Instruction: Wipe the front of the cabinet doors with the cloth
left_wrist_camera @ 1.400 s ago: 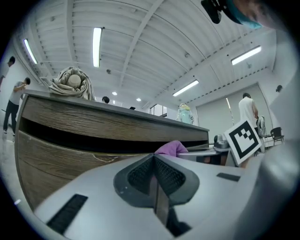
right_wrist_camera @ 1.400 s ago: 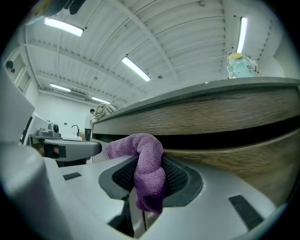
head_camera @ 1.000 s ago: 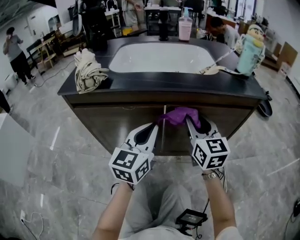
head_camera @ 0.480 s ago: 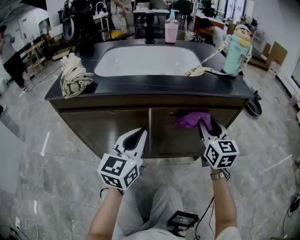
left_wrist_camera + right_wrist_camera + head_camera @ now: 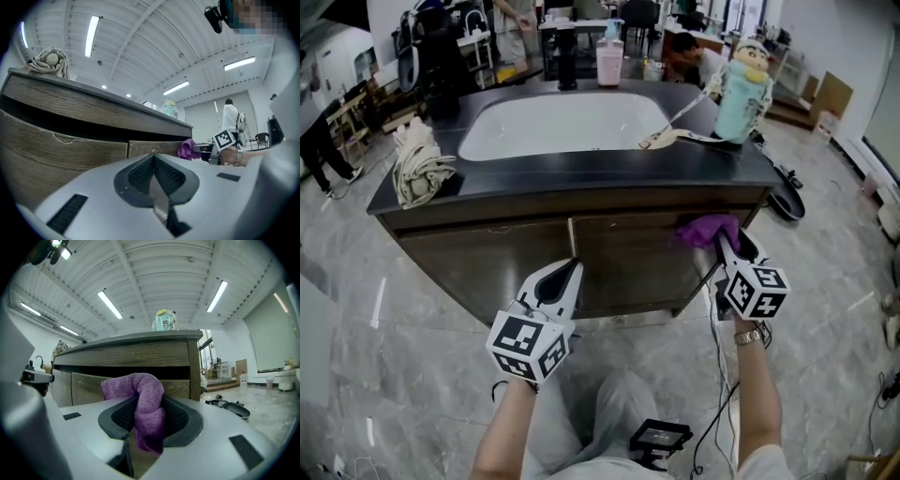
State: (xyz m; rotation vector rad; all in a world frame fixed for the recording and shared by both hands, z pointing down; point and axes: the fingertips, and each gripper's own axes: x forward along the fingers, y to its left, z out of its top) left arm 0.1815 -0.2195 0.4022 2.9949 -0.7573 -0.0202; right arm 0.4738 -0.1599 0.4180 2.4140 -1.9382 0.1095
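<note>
R gripper (image 5: 727,246) jaws were clamped on the purple cloth (image 5: 706,230), seemingly touching the right cabinet door (image 5: 628,267) at its upper-right corner, centre-right of frame; L gripper (image 5: 565,272), jaws together & empty, sat lower-left, farther off.
</note>
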